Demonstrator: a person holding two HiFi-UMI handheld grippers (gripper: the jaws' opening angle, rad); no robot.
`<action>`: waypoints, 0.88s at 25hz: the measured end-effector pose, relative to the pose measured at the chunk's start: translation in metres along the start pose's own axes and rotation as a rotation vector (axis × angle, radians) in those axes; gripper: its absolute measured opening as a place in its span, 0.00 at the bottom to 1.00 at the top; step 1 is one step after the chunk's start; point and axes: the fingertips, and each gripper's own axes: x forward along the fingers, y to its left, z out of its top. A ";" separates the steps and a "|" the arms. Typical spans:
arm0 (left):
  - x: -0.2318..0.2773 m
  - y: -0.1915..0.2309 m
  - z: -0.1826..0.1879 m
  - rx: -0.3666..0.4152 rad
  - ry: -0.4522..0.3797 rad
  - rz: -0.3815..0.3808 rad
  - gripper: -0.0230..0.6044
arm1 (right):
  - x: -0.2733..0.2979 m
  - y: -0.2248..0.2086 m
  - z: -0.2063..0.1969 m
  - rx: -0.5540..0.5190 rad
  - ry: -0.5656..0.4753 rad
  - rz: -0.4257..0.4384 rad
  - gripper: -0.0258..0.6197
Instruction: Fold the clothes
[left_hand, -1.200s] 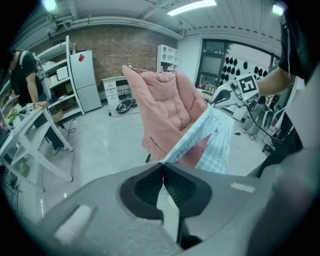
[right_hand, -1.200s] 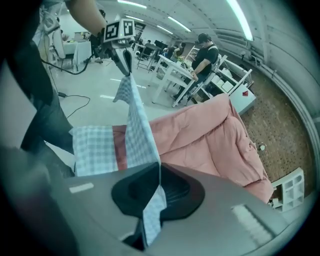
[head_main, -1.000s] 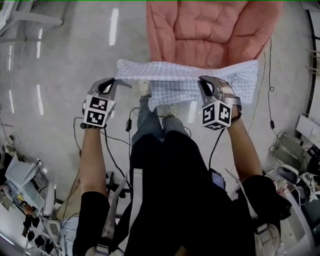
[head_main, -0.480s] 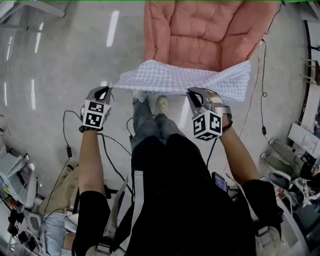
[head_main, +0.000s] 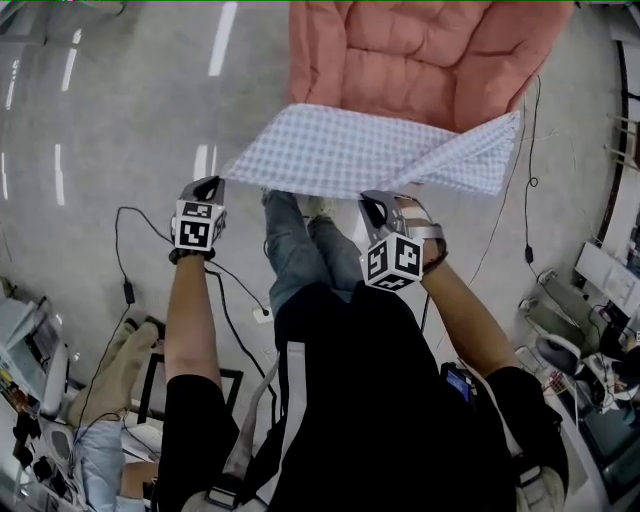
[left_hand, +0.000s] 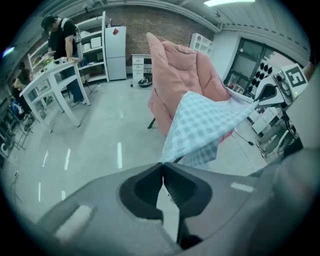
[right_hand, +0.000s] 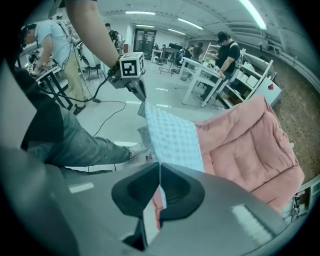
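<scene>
A light blue checked garment (head_main: 370, 150) hangs stretched between my two grippers, spread almost flat in front of a pink padded chair (head_main: 420, 60). My left gripper (head_main: 219, 183) is shut on its left corner, and in the left gripper view the cloth (left_hand: 200, 125) runs straight out from the closed jaws (left_hand: 162, 165). My right gripper (head_main: 374, 200) is shut on the near edge further right; its own view shows the cloth (right_hand: 172, 135) leaving the closed jaws (right_hand: 160, 164) toward the left gripper (right_hand: 139, 92). The garment's far right end (head_main: 490, 150) droops over the chair front.
The person's legs (head_main: 300, 250) stand just below the cloth. Cables (head_main: 130, 250) trail over the glossy floor, one beside the chair (head_main: 528, 200). White tables (left_hand: 50, 85) and shelves (left_hand: 95, 50) with people at them (right_hand: 227, 47) line the room. Cluttered benches (head_main: 590, 330) flank both sides.
Both grippers have come back toward the body and lower. The garment, earlier a narrow bunched band, now fans out flat with its far edge swung toward the chair.
</scene>
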 end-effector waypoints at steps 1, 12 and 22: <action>0.005 -0.004 -0.003 -0.016 0.004 -0.008 0.06 | 0.004 0.002 -0.005 -0.003 0.005 0.006 0.05; 0.023 -0.013 -0.017 -0.122 0.052 -0.028 0.12 | 0.034 0.009 -0.032 0.079 0.018 0.103 0.24; 0.017 -0.037 0.073 -0.012 -0.013 -0.087 0.12 | 0.010 -0.017 -0.028 0.187 -0.016 0.052 0.28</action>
